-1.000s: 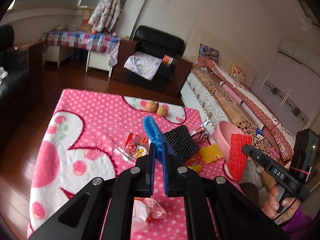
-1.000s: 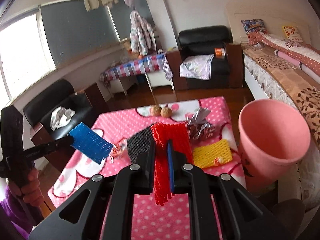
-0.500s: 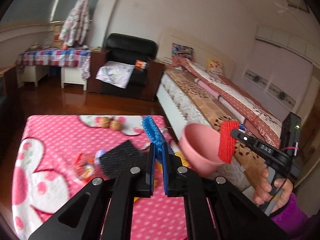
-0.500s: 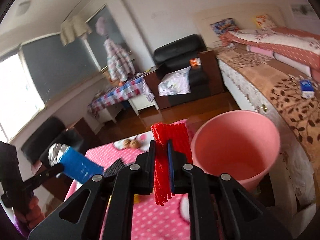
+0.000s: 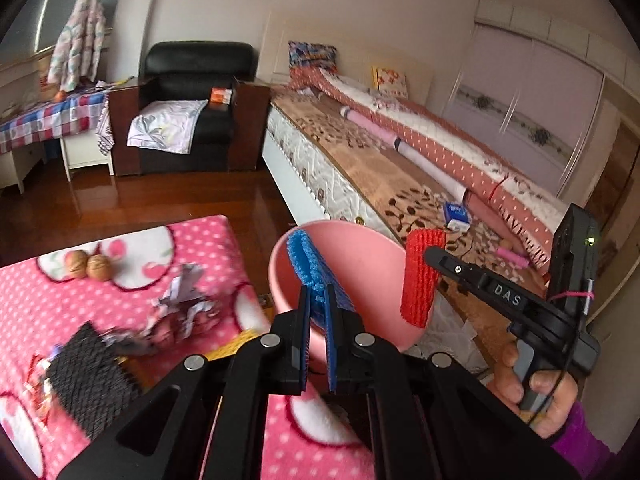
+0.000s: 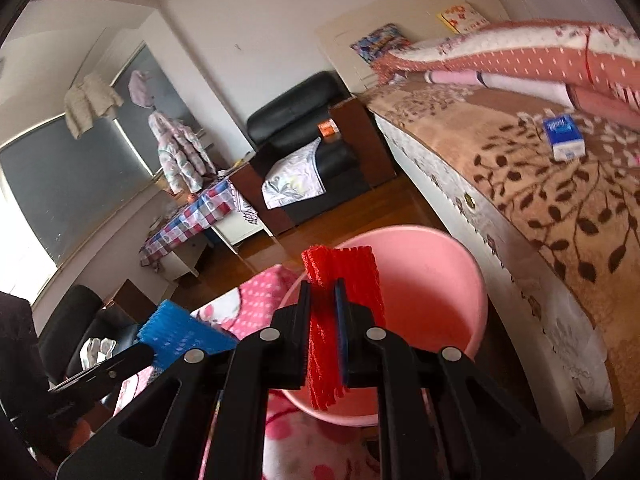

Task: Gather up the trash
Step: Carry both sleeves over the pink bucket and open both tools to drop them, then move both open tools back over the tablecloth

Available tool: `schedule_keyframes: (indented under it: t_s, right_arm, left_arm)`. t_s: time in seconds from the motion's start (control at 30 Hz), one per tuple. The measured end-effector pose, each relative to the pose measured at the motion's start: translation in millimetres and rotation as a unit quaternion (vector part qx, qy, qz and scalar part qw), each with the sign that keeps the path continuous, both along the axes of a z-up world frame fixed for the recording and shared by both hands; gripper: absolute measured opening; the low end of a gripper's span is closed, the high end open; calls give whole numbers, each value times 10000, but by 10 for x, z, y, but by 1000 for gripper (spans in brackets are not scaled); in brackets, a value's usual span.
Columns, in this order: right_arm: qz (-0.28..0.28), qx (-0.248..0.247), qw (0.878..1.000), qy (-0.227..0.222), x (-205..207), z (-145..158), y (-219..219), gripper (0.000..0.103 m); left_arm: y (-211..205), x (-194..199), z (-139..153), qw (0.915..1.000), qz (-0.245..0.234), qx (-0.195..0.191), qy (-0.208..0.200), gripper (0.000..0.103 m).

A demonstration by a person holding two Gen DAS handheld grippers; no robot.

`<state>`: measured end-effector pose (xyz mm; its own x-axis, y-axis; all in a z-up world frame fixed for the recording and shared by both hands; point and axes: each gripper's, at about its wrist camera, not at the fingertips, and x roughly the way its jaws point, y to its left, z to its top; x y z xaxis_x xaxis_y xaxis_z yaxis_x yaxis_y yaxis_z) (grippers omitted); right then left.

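Note:
My left gripper (image 5: 316,300) is shut on a blue foam net (image 5: 310,268) and holds it in the air in front of the open mouth of the pink bin (image 5: 372,256). My right gripper (image 6: 323,294) is shut on a red foam net (image 6: 344,276) and holds it over the pink bin (image 6: 432,280). The right gripper with the red net (image 5: 420,280) also shows in the left wrist view, at the bin's right rim. The blue net (image 6: 180,330) shows at lower left in the right wrist view.
On the pink dotted table (image 5: 48,312) lie a black foam net (image 5: 92,380), crumpled silver wrappers (image 5: 180,304), a yellow net (image 5: 236,344) and two walnuts (image 5: 88,266). A bed (image 5: 400,184) stands right of the bin. A black armchair (image 5: 188,108) is behind.
Both grippers have swung right from the table toward the pink bin, carrying their nets. The bin now fills the middle of both views.

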<state>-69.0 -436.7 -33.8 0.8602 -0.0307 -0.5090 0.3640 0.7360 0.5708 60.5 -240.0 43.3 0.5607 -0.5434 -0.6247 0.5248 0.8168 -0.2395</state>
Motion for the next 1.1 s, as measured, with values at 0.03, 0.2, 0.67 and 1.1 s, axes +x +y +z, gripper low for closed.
schedule_keyframes:
  t_s: [0.03,0.2,0.67,1.1]
  right_arm:
    - [-6,29,10000,26,12,-41,-29,11]
    - [52,15,9997,240,116,-220,-33,12]
    - [-11,-185,9981,580,184,-360,0,20]
    - [-95,-259,9981,547,53,-252,32,36]
  left_arm:
    - [-74,46,-47,10000,-22,46,34,6]
    - [-292,237,-297,9994,-31,172,293,6]
    - [-302,323,-450,9987,95,252,442,20]
    - [-134,180,-262,9994,212,125,225,37]
